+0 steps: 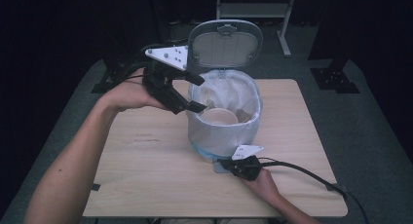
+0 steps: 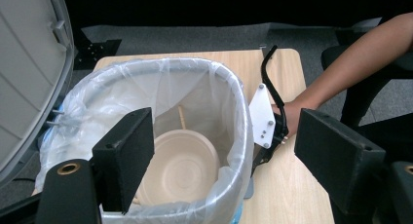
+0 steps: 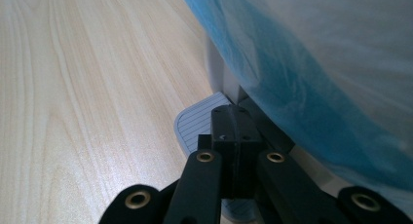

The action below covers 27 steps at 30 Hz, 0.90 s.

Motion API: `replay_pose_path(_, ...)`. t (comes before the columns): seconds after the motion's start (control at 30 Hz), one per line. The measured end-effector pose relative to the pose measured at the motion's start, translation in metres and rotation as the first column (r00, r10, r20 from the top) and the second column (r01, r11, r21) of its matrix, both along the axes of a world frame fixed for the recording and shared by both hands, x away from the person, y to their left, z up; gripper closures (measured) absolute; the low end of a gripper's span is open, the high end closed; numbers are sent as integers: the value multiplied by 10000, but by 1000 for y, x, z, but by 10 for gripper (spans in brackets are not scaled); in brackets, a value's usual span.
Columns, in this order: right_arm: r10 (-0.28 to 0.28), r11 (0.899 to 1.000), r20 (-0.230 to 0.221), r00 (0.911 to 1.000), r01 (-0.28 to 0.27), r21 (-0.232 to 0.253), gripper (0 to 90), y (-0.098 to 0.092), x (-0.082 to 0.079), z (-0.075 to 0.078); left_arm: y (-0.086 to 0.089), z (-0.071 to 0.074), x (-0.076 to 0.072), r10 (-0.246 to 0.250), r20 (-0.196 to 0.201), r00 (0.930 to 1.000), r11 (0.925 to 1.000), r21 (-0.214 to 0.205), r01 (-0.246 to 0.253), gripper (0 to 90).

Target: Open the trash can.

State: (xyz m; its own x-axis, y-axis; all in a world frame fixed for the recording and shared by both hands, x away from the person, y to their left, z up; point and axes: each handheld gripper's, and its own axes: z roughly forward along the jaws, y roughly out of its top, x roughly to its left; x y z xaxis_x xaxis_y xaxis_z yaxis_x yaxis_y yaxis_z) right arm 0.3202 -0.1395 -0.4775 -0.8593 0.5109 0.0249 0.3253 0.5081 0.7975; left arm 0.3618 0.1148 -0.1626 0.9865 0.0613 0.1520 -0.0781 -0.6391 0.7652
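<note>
One bin (image 1: 224,131) with its lid (image 1: 225,43) up holds one bowl (image 1: 219,117). The left claw (image 1: 195,92) gapes empty above the rim; the right claw (image 3: 234,131), jaws together, presses the one pedal (image 3: 195,121) on the tabletop (image 1: 146,165).

table (image 1: 146,156): pale wood, square, bare wood showing at its left part
floor (image 1: 375,136): grey, all around the table
metal stand (image 1: 282,34): pale, on the floor beyond the table's far edge
black base plate (image 1: 333,79): on the floor off the table's far right corner
</note>
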Motion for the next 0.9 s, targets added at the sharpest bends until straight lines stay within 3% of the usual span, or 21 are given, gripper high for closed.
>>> replay_pose_path(0.6,32,10000,3,10000,-32,22,900,0,0,0,20,1,-10,313,181,9993,9993,-216,-309,201)
replay_pose_path(0.9,-6,10000,-9,10000,6,22,900,0,0,0,33,-10,-15,458,68,9989,9988,-202,-457,200)
